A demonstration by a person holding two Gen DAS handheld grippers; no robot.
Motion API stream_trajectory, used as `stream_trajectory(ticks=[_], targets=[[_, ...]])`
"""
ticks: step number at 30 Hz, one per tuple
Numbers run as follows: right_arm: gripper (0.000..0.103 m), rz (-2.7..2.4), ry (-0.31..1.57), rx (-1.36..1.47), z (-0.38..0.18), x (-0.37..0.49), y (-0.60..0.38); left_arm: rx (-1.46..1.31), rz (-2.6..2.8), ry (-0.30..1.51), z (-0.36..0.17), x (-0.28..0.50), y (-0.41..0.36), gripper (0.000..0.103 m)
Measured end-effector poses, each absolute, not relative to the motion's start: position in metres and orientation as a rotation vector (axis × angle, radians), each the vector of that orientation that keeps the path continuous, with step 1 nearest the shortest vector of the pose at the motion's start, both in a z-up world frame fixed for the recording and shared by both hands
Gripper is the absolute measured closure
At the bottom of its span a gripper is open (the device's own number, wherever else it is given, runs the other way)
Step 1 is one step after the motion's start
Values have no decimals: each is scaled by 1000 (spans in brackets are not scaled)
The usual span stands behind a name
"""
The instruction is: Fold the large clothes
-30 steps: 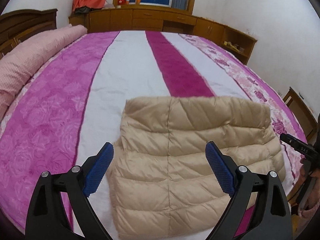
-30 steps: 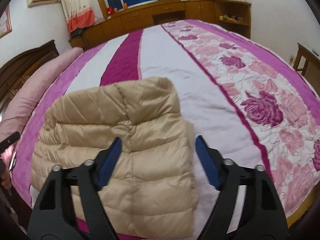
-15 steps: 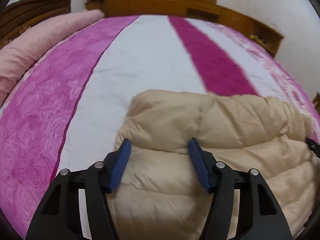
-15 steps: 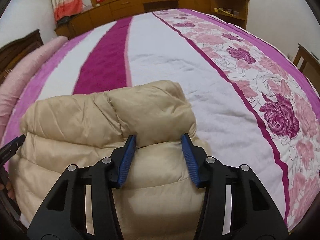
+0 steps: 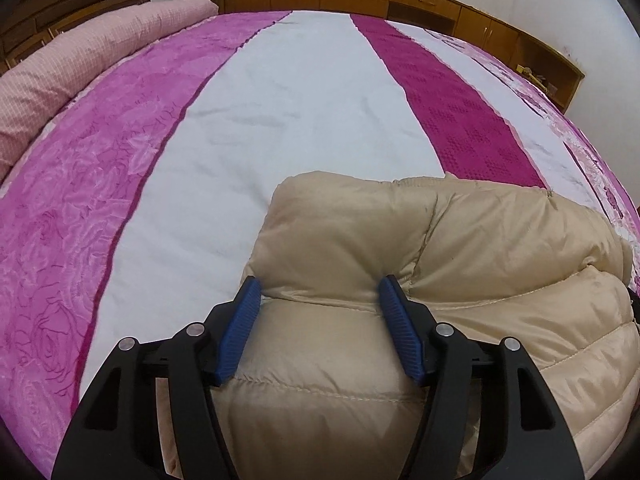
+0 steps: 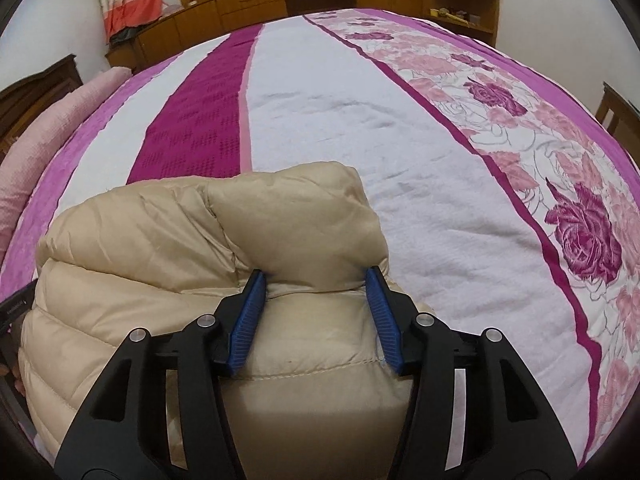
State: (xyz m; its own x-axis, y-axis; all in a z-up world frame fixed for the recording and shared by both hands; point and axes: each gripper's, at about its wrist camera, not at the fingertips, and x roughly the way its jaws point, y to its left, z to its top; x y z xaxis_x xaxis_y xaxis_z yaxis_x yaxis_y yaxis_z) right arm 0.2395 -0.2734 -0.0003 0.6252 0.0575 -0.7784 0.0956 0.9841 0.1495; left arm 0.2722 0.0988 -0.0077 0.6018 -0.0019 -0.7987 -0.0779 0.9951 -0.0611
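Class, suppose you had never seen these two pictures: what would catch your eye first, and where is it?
The puffy beige down jacket lies folded at the near edge of the bed, and each blue-padded claw pinches a bulge of it: the left claw at the jacket's left corner, the right claw at its right. Behind it spreads the bedspread, striped magenta and white.

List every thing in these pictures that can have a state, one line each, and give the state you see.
beige puffer jacket: folded, lying on the bed, bunched where each gripper pinches it.
left gripper: shut on a puffed fold of the jacket; jaws have just been closing.
right gripper: shut on the jacket's other corner; jaws have just been closing.
bedspread: spread flat, lightly creased.
pink quilt: rolled along the bed's edge.
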Motion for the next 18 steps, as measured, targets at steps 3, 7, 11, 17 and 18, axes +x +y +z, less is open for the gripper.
stream_trajectory(ticks=[3, 7, 11, 17, 18], targets=[[46, 17, 890, 209, 8, 232, -278, -80, 35, 925, 4, 263, 98, 41], [36, 59, 852, 275, 29, 208, -291, -71, -14, 898, 24, 242, 93, 37], [31, 48, 830, 302, 46, 178, -306, -42, -72, 877, 39, 219, 79, 36], [28, 55, 863, 388, 39, 142, -326, -41, -155, 868, 51, 182, 55, 30], [28, 60, 870, 412, 35, 136, -330, -38, -168, 868, 52, 178, 52, 30]])
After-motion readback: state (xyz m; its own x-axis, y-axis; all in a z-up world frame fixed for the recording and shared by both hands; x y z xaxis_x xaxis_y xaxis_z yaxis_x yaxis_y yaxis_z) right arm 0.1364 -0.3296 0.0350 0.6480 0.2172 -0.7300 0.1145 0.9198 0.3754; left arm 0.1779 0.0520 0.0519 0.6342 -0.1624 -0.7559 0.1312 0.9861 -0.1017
